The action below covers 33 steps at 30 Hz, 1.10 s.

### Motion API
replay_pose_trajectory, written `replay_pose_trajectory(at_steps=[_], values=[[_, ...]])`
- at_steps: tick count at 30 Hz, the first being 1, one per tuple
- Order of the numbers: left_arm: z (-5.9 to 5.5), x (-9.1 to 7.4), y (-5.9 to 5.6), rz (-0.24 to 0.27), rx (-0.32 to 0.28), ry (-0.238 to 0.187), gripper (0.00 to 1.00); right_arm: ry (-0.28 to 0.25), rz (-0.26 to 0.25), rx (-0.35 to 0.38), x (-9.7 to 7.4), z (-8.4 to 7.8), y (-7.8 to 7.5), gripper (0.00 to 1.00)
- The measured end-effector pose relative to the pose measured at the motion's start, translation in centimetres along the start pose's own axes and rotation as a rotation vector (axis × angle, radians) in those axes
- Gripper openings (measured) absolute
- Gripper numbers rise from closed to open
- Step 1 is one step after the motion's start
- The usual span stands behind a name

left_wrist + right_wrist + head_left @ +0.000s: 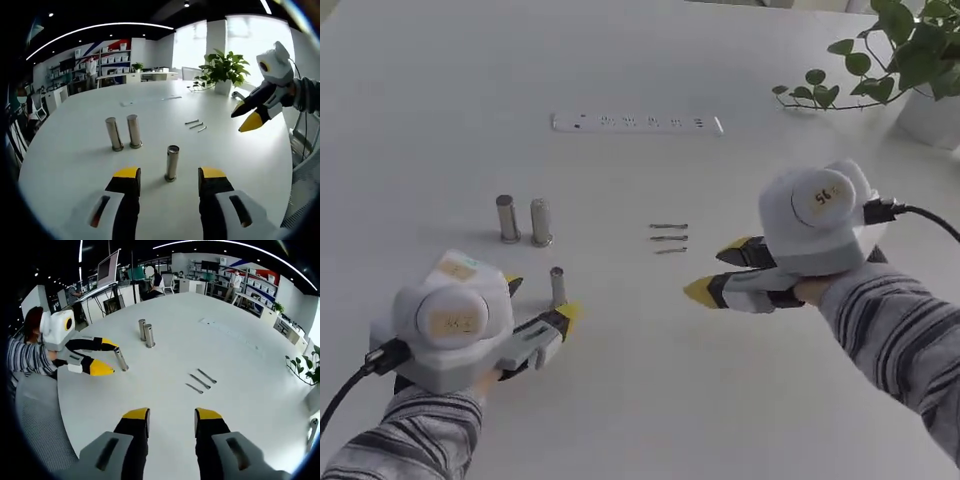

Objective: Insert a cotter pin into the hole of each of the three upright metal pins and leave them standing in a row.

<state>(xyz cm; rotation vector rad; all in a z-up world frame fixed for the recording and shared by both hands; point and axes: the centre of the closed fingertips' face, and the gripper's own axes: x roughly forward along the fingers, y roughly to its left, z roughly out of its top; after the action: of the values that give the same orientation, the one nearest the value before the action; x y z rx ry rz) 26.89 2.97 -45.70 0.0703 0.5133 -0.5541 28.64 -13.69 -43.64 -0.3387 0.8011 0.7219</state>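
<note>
Three upright metal pins stand on the white table. Two are side by side at the back left (507,218) (541,222). The third pin (558,286) (172,163) stands between the yellow tips of my left gripper (541,297) (170,174), which is open and not touching it. Three cotter pins (669,238) (200,381) lie in a short stack at the table's middle. My right gripper (717,268) (171,416) hovers open just right of them, holding nothing.
A white power strip (637,123) lies further back on the table. A potted plant (910,50) stands at the far right corner. Bare table surface lies in front of both grippers.
</note>
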Motion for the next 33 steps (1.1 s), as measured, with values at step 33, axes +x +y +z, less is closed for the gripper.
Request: replay_pose_trajectory(at_steps=[33], values=[[-0.4,-4.2,0.4,0.026,0.013,0.039,0.77,0.293,0.182,-0.398,6.4,-0.9,-2.8,0.15]])
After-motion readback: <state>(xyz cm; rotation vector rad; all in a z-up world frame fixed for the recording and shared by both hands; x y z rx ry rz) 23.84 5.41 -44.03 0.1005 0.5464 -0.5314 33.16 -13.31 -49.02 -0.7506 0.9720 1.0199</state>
